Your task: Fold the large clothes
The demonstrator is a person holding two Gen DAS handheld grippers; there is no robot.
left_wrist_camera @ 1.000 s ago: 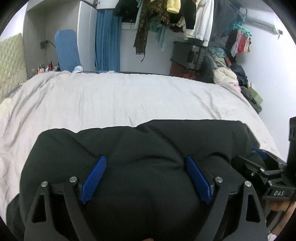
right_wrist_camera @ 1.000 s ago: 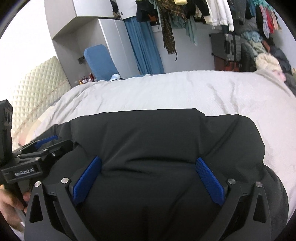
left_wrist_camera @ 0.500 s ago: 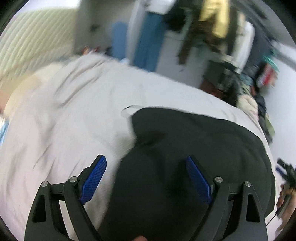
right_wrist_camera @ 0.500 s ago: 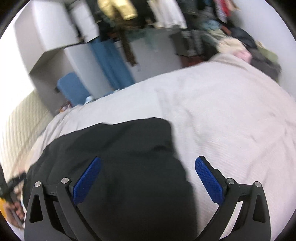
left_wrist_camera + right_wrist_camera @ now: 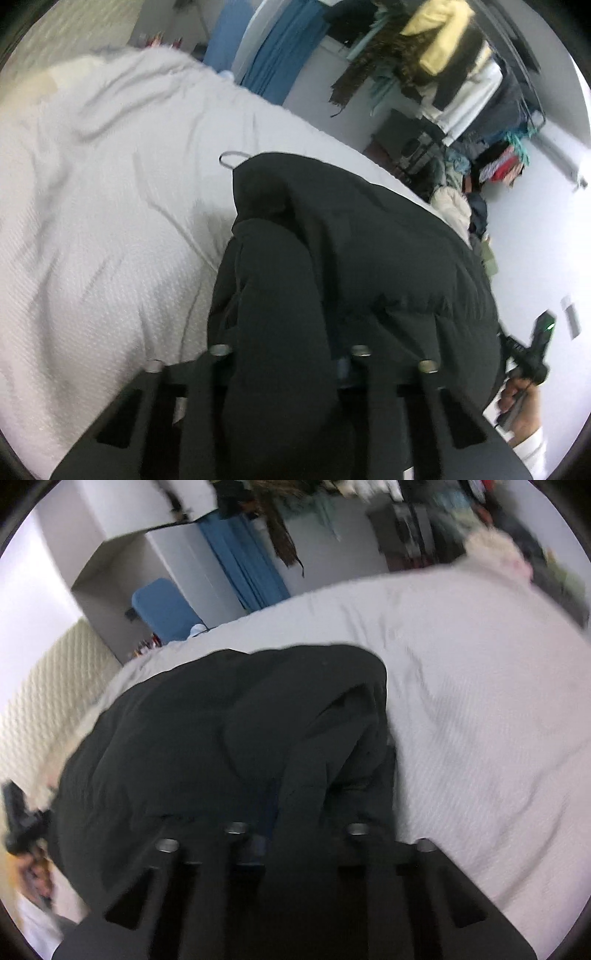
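— What's different from a second ago?

— Start with the wide white textured bedspread [image 5: 92,229]: a second ago the big black puffy padded jacket [image 5: 369,258] lay broad across its near part with both my tools resting spread open on top. The jacket lies on that bedspread now too, but each tool has swung out to one of its ends

— And the grippers themselves?

— My left gripper [image 5: 291,354] has drawn its fingers together on the jacket's left end, a thick roll of black fabric pinched between them. My right gripper [image 5: 295,830] has done the same at the right end, clamped on a bunched fold; its blue pads, plain half a second ago, are nearly buried

— Anything else on the bedspread?

— A thin grey wire hanger hook [image 5: 231,157], just beyond the jacket's far left corner

— What does it mean for the fold?

— I judge both ends are gripped, so the next fold can begin; the padding is bulky and may slip, so I'd lift evenly
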